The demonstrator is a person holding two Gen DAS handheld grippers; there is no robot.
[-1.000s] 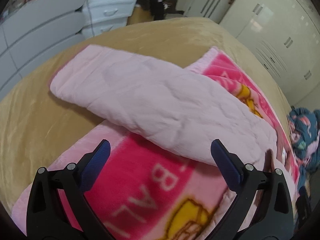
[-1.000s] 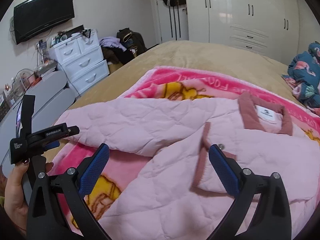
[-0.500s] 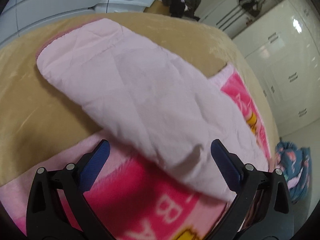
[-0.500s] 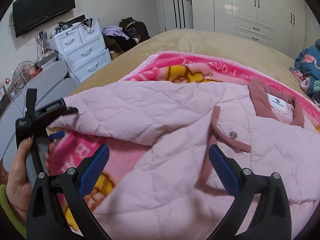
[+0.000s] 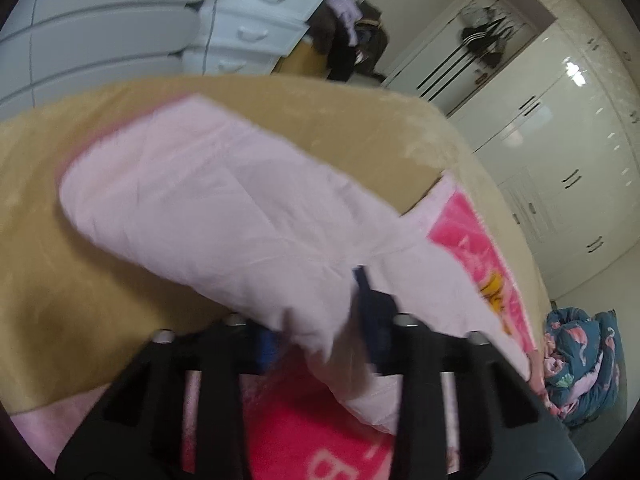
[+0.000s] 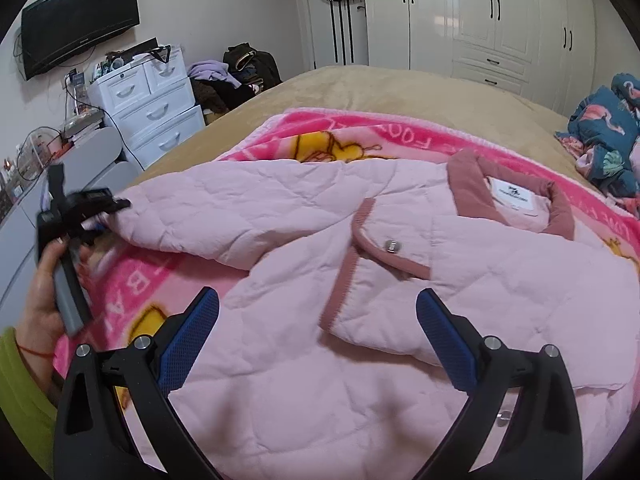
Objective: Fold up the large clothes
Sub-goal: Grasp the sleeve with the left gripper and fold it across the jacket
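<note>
A pale pink quilted jacket (image 6: 360,280) with a dusty-rose collar (image 6: 516,200) lies front up on a bright pink cartoon blanket (image 6: 340,136) on the bed. Its sleeve (image 5: 208,208) stretches out to the left over the tan bedspread. My left gripper (image 5: 320,332) is shut on the sleeve's lower edge; in the right wrist view it (image 6: 96,216) sits at the sleeve's end. My right gripper (image 6: 316,336) is open and empty, hovering above the jacket's front near the placket.
White drawer units (image 6: 152,112) and a grey cabinet (image 5: 92,40) stand left of the bed. A dark clothes pile (image 6: 236,76) lies beyond the drawers. White wardrobes (image 6: 500,20) line the far wall. A blue flamingo quilt (image 6: 608,136) is bunched at the right.
My left gripper moved in on the sleeve and closed on its lower edge; it was open before. The right gripper stayed open, shifting slightly over the jacket.
</note>
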